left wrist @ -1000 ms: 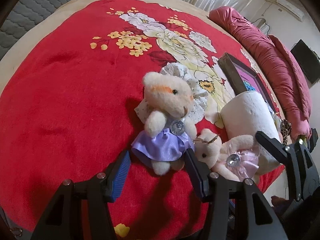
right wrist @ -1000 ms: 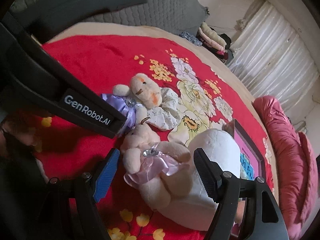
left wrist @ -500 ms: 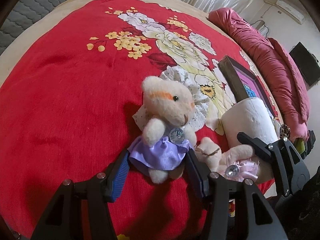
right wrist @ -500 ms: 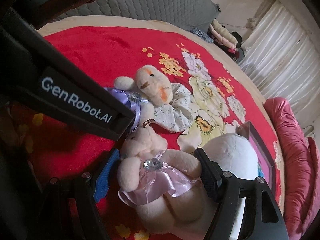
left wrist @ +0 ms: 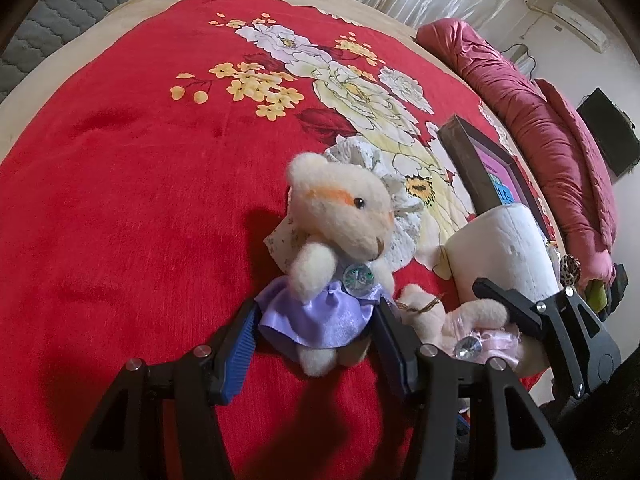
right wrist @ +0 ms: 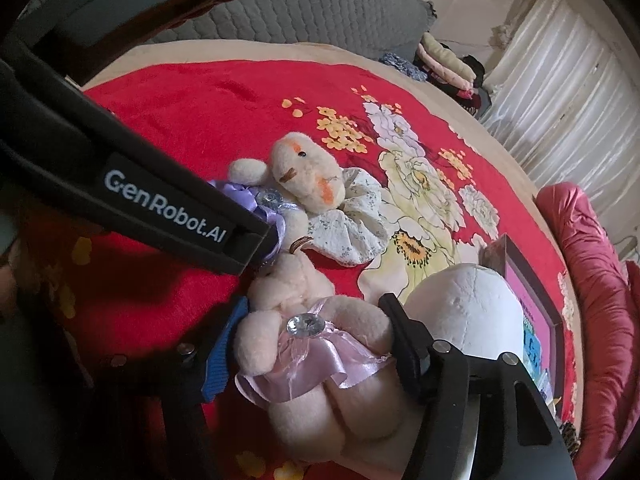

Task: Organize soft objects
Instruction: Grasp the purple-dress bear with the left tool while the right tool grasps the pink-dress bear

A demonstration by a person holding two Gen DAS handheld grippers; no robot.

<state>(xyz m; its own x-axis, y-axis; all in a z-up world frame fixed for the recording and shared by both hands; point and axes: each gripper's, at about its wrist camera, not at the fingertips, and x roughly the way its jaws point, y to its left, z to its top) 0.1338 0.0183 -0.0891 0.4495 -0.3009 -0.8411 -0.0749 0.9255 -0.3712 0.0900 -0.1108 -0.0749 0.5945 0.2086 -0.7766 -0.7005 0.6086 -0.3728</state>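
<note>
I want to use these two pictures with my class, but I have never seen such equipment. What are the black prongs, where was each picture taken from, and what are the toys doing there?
There is no robot here: a person holds a pair of black tongs in each hand, and each pair carries a wide-angle camera looking along its two fingers. The left tongs and right tongs each fill the bottom of their own view.

On the red flowered blanket lie two small cream plush bears. The bear in the purple satin dress sits between the left fingers, the bear in the pink satin dress between the right ones. Whether either pair already squeezes cannot be told.

Nearby are a white plush cylinder, a dark picture frame and a white frilly cloth.
</note>
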